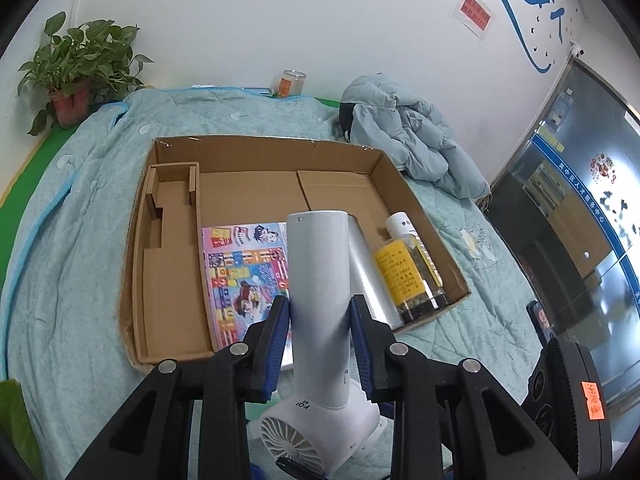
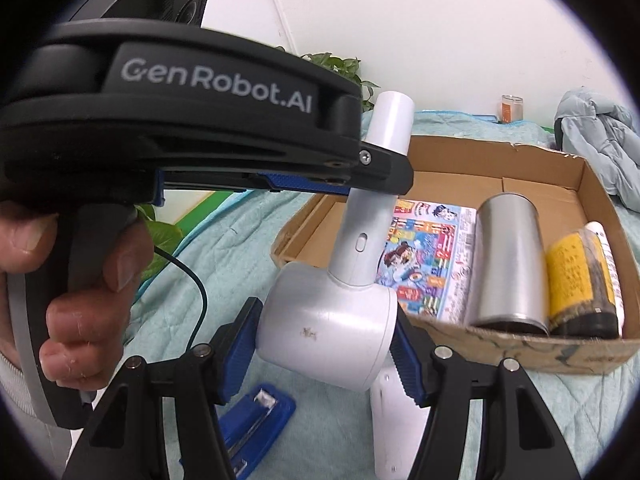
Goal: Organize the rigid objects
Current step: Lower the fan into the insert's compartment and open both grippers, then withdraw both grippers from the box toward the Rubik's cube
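A white handheld fan [image 1: 320,304] is held in the air in front of a shallow cardboard box [image 1: 384,172]. My left gripper [image 1: 320,320] is shut on the fan's handle. My right gripper [image 2: 326,340] has its blue pads on both sides of the fan's round head [image 2: 332,332], touching it. The left gripper also shows in the right wrist view [image 2: 360,184], clamped across the handle. In the box lie a colourful book [image 1: 248,276], a silver can [image 2: 508,256] and a yellow-labelled bottle [image 2: 580,276].
A blue stapler [image 2: 252,428] lies on the teal quilt [image 1: 72,220] under my right gripper. A white object [image 2: 392,432] lies beside it. A grey jacket [image 1: 408,132], a candle jar [image 1: 292,82] and a potted plant [image 1: 76,68] stand at the back.
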Demonstrator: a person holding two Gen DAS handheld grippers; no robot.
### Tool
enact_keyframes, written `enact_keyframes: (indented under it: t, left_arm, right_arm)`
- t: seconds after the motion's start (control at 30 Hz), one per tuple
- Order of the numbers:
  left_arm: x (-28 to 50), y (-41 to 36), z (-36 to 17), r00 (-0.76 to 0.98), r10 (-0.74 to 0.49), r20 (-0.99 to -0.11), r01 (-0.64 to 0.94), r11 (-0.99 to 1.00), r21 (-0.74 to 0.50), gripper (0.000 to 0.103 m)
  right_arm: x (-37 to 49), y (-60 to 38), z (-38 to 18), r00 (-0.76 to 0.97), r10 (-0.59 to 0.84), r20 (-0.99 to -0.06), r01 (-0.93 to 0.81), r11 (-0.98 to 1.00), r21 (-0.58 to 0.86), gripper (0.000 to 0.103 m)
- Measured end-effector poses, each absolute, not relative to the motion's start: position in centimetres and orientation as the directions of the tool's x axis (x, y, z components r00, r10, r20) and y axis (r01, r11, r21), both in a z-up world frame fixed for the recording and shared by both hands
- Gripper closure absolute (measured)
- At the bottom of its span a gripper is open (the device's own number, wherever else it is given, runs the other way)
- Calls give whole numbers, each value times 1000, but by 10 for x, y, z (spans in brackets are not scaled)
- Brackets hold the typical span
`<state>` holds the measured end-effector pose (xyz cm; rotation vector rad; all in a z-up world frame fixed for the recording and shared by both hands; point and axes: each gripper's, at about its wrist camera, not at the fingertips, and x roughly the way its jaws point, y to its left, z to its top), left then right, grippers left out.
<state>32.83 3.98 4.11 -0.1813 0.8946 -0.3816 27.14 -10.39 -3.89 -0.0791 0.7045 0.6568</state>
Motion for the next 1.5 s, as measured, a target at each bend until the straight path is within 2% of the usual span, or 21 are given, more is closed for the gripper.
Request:
enact_keyframes:
  t: [0.23,0.47,0.67,0.77,0.8,0.87,0.9,1.0,1.07,1.13,1.27,1.3,1.33,1.37,1.4,1.43,1.5]
  left_arm:
    - [363,76,36,546,-403,-735,246,915,-319,75]
    - [402,116,26,543,-352,-762,207,936,-284,75]
    - [440,146,-4,485,-370,-792,182,929,-322,74]
    - [455,157,-20,457,-363,-812,160,932,-327,74]
    - [455,159,-22,461,-356,-813,153,934,-322,71]
    - [453,165,-21,480,-367,-797,144,929,-341,58]
    - [448,167,-19,494,-368,-788,140,928,-345,55]
    - [416,166,0,581,-305,-755,132,950,-283,33]
    - [387,159,14,650,-257,-715,130,965,-229,12]
    - [353,153,25,737,-189,-648,108,981,-162,0]
    - [299,137,31,810,-151,-567,67,984,-166,1]
    - [288,133,31,818,-151,-555,60,982,-180,3]
    - [280,129,30,823,-152,-548,57,981,-187,17]
    - [272,124,29,823,-162,-545,65,979,-192,54]
    - [266,117,23,799,-188,-571,91,977,-194,75]
    - [265,111,20,778,-189,-600,92,978,-189,102]
    - [252,103,16,778,-172,-604,72,980,-187,101]
  right_arm:
    - [303,-78,-39,534,535,-655,-597,787,156,42]
    - [338,-43,-47,457,566,-686,-606,762,226,42]
    - [375,-28,-63,392,571,-721,-546,776,317,43]
    - [371,-20,-69,368,541,-757,-523,793,312,42]
    - [371,-21,-70,362,543,-758,-516,794,322,42]
    - [374,-24,-68,378,531,-758,-506,804,312,40]
    - [366,-27,-63,391,534,-750,-517,802,301,36]
    - [340,-46,-46,471,520,-713,-531,812,242,22]
    - [321,-68,-37,554,484,-678,-508,841,186,18]
    - [300,-87,-39,616,408,-673,-464,879,109,18]
    - [279,-115,-53,614,341,-712,-439,897,51,18]
    - [274,-122,-55,614,342,-711,-435,899,56,19]
    - [269,-131,-56,614,352,-707,-431,900,74,20]
    - [267,-137,-56,617,358,-701,-424,901,87,33]
    - [263,-144,-55,626,354,-695,-417,905,86,53]
    - [265,-141,-55,632,340,-696,-412,909,69,57]
    - [260,-148,-50,650,325,-687,-404,913,50,56]
